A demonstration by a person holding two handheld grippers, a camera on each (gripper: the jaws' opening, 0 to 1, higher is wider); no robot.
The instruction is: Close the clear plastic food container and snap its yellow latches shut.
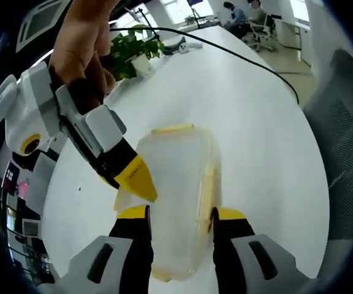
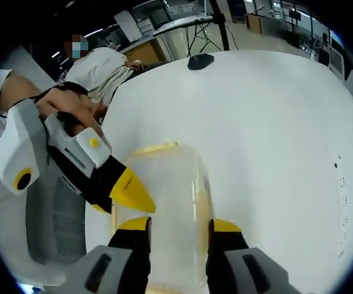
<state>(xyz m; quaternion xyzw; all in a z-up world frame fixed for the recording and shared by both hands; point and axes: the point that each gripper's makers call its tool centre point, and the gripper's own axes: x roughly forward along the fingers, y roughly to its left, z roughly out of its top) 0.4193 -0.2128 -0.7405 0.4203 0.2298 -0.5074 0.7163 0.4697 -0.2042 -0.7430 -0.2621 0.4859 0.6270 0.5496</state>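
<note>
Clear plastic food container (image 1: 179,196): one item, lying flat on the white bench (image 1: 250,122), lid resting on top, yellow latches (image 1: 172,129) visible at its far end and along one long side. In the left gripper view, your left claw (image 1: 179,215) straddled the near end of the box, jaws set apart on either side of its walls; whether the pads actually pressed the plastic could not be told. In the right gripper view, your right claw (image 2: 179,225) sat the same way on the container (image 2: 164,196) from the opposite end, jaws parted around it, contact likewise uncertain. Each view also caught the other claw's yellow tip (image 1: 136,177) coming in beside the box's corner. Judged purpose: bracketing from both ends kept the light box from sliding while the lid was squared and the latches pushed down. The far-end latch (image 2: 154,147) appeared not yet folded. Surroundings: potted plant (image 1: 130,52) and black cable (image 1: 250,58) on the bench, both well apart from the work; a dark object (image 2: 201,60) at the bench's far edge; a mesh chair (image 1: 345,141) alongside. Obstruction: each claw crowded the other's corner.
</note>
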